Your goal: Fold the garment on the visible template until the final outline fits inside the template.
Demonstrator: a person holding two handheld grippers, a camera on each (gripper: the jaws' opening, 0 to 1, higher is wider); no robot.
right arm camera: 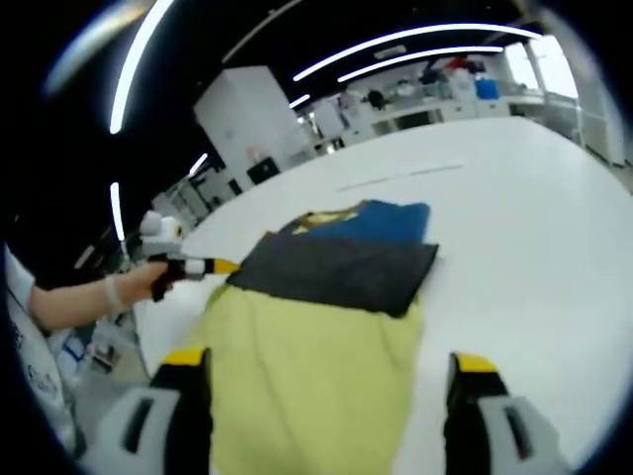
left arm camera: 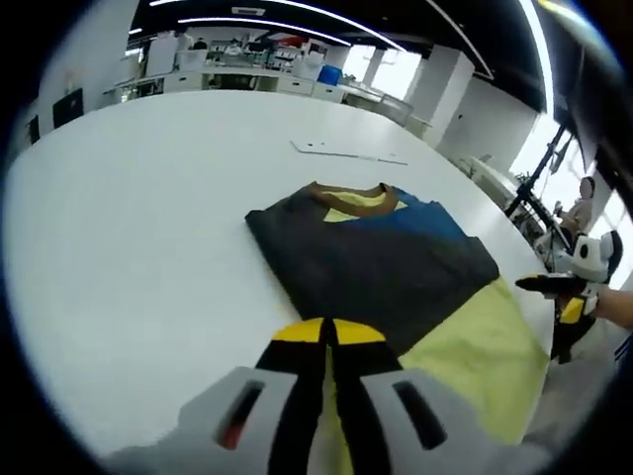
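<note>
The garment [left arm camera: 396,267] — a T-shirt with a dark grey and blue upper part, a brown collar and a yellow-green lower part — lies on the white surface [left arm camera: 148,218], already partly folded: its sides look turned in, so the body forms a narrow strip. I cannot make out a template outline under it; a thin flat sheet [left arm camera: 346,150] lies well apart, farther up the surface.

The step in hand looks like the pause between folds. By my reading, the next move calls for taking the yellow-green hem end and carrying it up toward the collar, with both corners gripped evenly so the strip stays square.

The left gripper [left arm camera: 329,332] hangs over the shirt's near edge with its jaws pressed together and nothing visibly pinched — whether the tips touch the cloth is unclear. The right gripper [right arm camera: 326,371] hovers above the yellow-green end, jaws spread wide and empty.
</note>
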